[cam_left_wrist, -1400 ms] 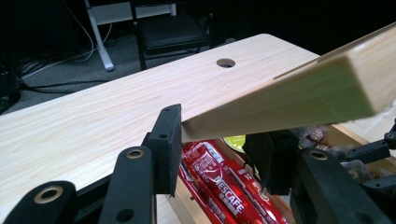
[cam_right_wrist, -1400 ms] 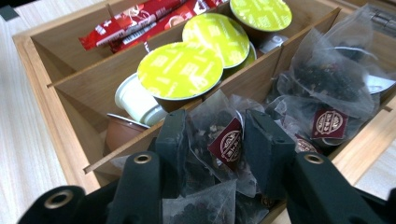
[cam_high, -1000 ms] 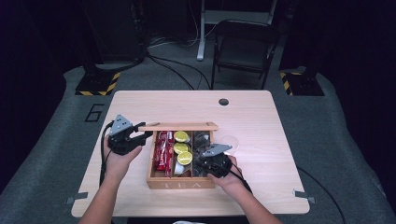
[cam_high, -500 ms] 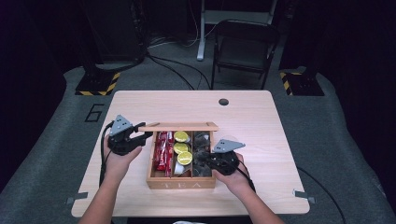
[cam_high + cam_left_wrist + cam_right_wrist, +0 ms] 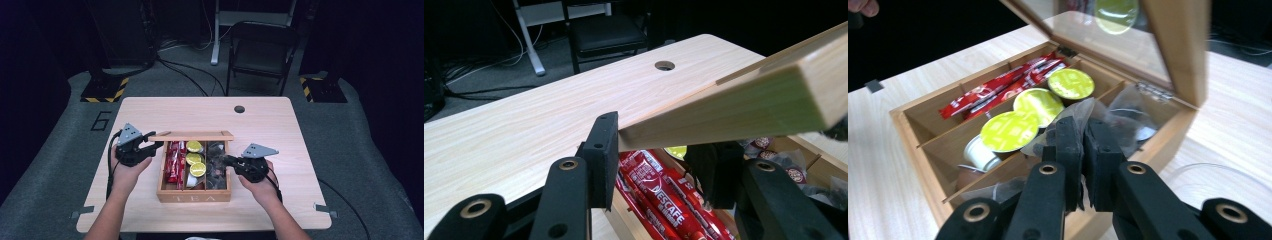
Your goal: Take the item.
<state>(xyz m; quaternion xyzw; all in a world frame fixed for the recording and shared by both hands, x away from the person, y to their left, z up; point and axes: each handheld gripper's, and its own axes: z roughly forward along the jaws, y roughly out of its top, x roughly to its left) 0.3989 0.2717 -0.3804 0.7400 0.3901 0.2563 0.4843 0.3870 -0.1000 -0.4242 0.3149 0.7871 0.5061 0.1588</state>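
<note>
My left gripper (image 5: 150, 148) holds the wooden lid (image 5: 744, 102) of the tea box (image 5: 194, 192) open by its corner. My right gripper (image 5: 1083, 147) is closed on a clear tea-bag wrapper (image 5: 1083, 112) over the right compartment. The wrapper seems light, soft and crinkly, so I pinch its top edge.

Light wooden table (image 5: 280, 125) with a round cable hole (image 5: 239, 109), open wooden tea box (image 5: 194, 192) near its front edge
</note>
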